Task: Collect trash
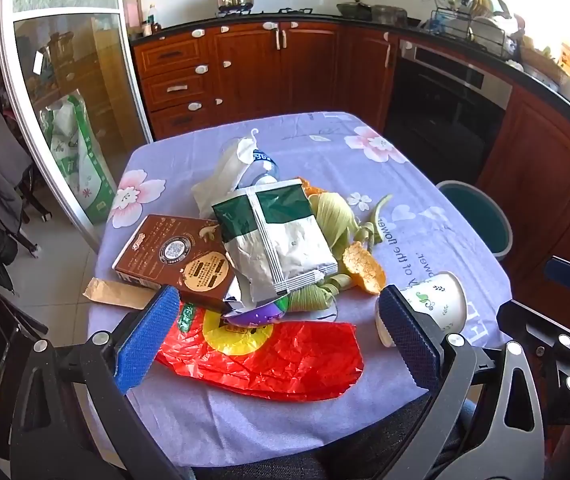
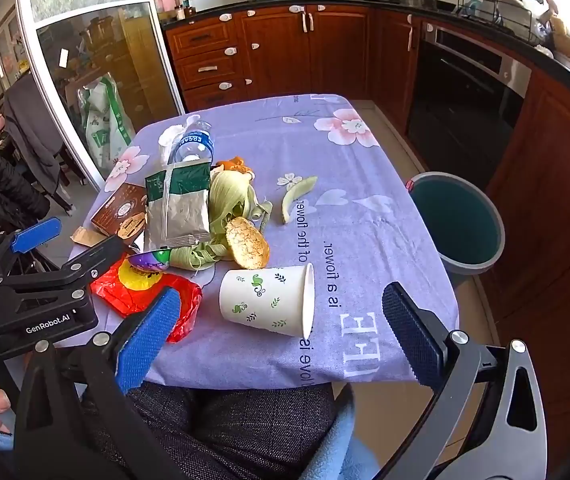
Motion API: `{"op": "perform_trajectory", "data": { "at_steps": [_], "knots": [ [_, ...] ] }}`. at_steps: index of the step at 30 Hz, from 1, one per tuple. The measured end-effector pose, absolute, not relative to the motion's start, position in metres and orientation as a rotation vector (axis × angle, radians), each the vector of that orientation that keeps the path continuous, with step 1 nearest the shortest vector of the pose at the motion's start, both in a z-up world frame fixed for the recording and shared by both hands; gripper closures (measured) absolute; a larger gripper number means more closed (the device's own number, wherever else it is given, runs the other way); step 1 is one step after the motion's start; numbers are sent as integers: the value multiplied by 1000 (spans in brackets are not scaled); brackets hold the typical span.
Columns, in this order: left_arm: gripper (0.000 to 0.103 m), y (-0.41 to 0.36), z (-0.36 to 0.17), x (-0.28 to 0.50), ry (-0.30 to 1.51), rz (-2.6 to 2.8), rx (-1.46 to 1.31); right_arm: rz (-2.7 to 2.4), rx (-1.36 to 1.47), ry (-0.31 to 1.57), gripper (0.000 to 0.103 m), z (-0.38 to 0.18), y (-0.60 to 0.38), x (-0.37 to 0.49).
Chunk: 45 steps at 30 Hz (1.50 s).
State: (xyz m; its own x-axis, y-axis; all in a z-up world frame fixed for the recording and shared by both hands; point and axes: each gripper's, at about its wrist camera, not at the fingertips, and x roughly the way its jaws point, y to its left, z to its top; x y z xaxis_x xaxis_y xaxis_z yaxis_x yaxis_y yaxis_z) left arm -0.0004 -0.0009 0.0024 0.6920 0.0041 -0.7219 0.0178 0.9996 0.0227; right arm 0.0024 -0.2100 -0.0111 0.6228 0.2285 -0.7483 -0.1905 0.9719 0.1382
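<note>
Trash lies heaped on the purple flowered tablecloth (image 1: 325, 148): a red plastic bag (image 1: 285, 360), a brown box (image 1: 173, 256), a silver-green pouch (image 1: 281, 236), corn husks (image 1: 333, 216), orange peel (image 1: 365, 268), a plastic bottle (image 1: 263, 164) and a tipped paper cup (image 1: 437, 304). My left gripper (image 1: 277, 340) hovers open over the red bag at the table's near edge, holding nothing. My right gripper (image 2: 281, 338) hangs open just in front of the paper cup (image 2: 269, 300), also holding nothing. In the right wrist view the left gripper (image 2: 65, 248) shows at the left.
A grey bin with a green inside (image 2: 445, 178) stands on the floor right of the table. A green peel slice (image 2: 297, 196) lies alone mid-table. Wooden cabinets and an oven (image 2: 465, 92) lie beyond. A person's lap is below the near edge; a glass door (image 1: 65, 100) stands left.
</note>
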Motion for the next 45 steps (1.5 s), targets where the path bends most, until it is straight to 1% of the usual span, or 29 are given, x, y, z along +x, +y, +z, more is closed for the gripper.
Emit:
{"op": "perform_trajectory", "data": {
  "at_steps": [45],
  "knots": [
    [4, -5, -1, -7, 808, -3, 59, 232, 54, 874, 6, -15, -212, 3]
  ]
}}
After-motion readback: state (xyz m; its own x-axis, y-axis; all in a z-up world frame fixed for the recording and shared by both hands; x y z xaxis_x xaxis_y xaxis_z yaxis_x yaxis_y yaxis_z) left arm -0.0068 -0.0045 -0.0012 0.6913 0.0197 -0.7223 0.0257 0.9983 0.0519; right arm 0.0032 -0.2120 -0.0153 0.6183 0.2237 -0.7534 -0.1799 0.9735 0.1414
